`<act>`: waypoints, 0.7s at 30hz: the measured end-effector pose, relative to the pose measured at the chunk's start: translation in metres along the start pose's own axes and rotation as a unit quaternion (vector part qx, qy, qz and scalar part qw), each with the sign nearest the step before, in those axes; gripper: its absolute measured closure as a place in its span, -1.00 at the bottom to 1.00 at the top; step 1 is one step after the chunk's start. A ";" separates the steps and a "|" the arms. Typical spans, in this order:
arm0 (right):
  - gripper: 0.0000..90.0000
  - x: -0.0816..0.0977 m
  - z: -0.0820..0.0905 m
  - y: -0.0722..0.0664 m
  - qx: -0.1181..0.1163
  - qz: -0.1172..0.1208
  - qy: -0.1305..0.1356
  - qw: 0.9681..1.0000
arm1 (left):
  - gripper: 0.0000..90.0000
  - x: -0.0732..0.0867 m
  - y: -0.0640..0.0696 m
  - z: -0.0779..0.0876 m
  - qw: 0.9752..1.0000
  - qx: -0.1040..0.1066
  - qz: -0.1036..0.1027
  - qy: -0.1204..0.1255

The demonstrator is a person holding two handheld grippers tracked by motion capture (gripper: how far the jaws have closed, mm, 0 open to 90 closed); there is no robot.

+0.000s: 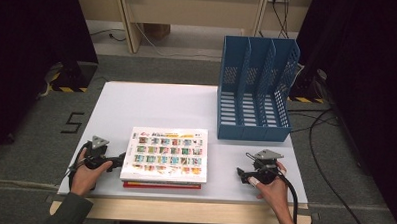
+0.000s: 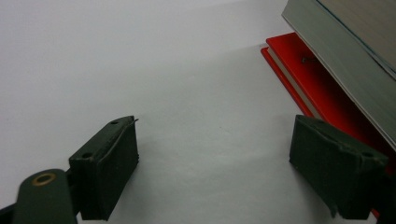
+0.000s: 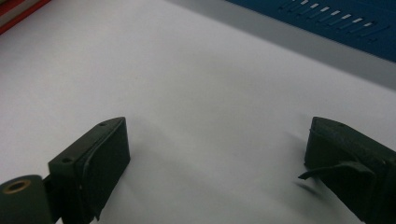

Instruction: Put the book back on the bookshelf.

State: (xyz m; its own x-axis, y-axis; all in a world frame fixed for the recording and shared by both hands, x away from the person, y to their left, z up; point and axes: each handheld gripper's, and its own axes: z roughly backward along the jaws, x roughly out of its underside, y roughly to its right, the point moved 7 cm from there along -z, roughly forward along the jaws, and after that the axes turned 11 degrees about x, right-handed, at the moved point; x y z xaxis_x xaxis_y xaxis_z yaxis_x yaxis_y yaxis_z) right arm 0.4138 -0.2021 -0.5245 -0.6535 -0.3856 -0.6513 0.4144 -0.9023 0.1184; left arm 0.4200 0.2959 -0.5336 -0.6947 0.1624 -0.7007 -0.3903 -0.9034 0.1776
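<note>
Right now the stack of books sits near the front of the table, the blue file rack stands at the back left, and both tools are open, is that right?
Not quite: the high view shows the file rack at the back right, not the back left. The rest holds: the books lie near the front of the table, and the left tool and right tool are both open.

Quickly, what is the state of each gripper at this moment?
Left gripper: open, holding nothing, beside the stack of books.
Right gripper: open, holding nothing, over the white table.
</note>
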 end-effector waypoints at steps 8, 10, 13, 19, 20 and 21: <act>-0.59 -0.006 0.010 0.000 0.001 -0.010 0.023 1.000 | -0.65 0.001 -0.001 0.003 1.000 -0.001 0.008 0.003; -0.61 -0.008 0.012 -0.001 -0.002 -0.007 0.032 0.999 | -0.64 0.000 0.000 0.005 1.000 0.004 0.013 0.007; -0.61 -0.014 0.021 -0.011 -0.016 -0.013 0.055 0.998 | -0.64 -0.003 0.003 0.009 1.000 0.008 0.011 0.012; -0.61 -0.025 0.033 -0.034 -0.055 -0.011 0.084 0.995 | -0.65 -0.006 0.013 0.020 0.999 0.024 0.020 0.027; -0.61 -0.025 0.033 -0.034 -0.055 -0.011 0.084 0.995 | -0.65 -0.005 0.016 0.020 0.999 0.025 0.011 0.019; -0.61 -0.030 0.037 -0.044 -0.068 -0.010 0.093 0.993 | -0.65 -0.006 0.020 0.020 0.999 0.031 0.000 0.011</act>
State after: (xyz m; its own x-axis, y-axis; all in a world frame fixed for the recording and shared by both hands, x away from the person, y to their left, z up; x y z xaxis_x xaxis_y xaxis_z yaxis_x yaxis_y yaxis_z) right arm 0.3916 -0.1583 -0.4823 -0.5396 -0.3136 -0.7814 0.4918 -0.8706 0.0098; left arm 0.4044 0.2846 -0.5124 -0.6812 0.1534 -0.7159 -0.4279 -0.8768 0.2193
